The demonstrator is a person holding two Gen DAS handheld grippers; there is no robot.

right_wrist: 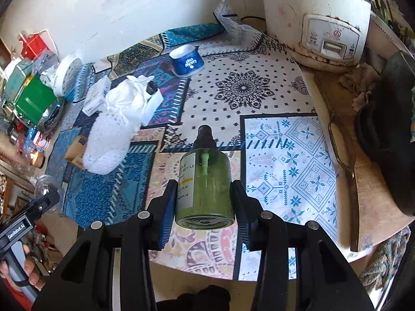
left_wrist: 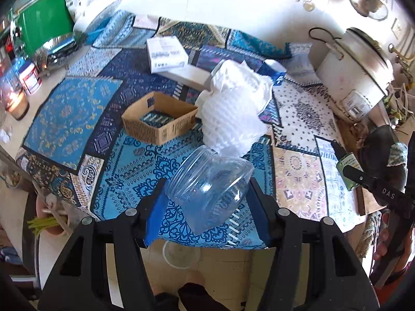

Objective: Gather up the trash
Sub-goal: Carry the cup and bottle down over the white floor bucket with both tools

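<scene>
My left gripper (left_wrist: 207, 194) is shut on a clear plastic jar (left_wrist: 207, 189), tilted, held above the near edge of the patterned tablecloth (left_wrist: 124, 171). My right gripper (right_wrist: 203, 194) is shut on a green spray bottle (right_wrist: 205, 189) with a black nozzle, held above the cloth (right_wrist: 285, 155); the bottle also shows in the left wrist view (left_wrist: 347, 168). A crumpled white foam and plastic wrap (left_wrist: 233, 108) lies mid-table, also in the right wrist view (right_wrist: 111, 134). A small open cardboard box (left_wrist: 158, 121) sits left of it.
A white carton (left_wrist: 166, 54) lies behind the cardboard box. A blue tape roll (right_wrist: 186, 61) lies at the back. A white rice cooker (right_wrist: 316, 18) stands at the back right. A green box (left_wrist: 44, 26) and jars (left_wrist: 28, 77) crowd the left side. A dark pan (right_wrist: 389, 129) lies right.
</scene>
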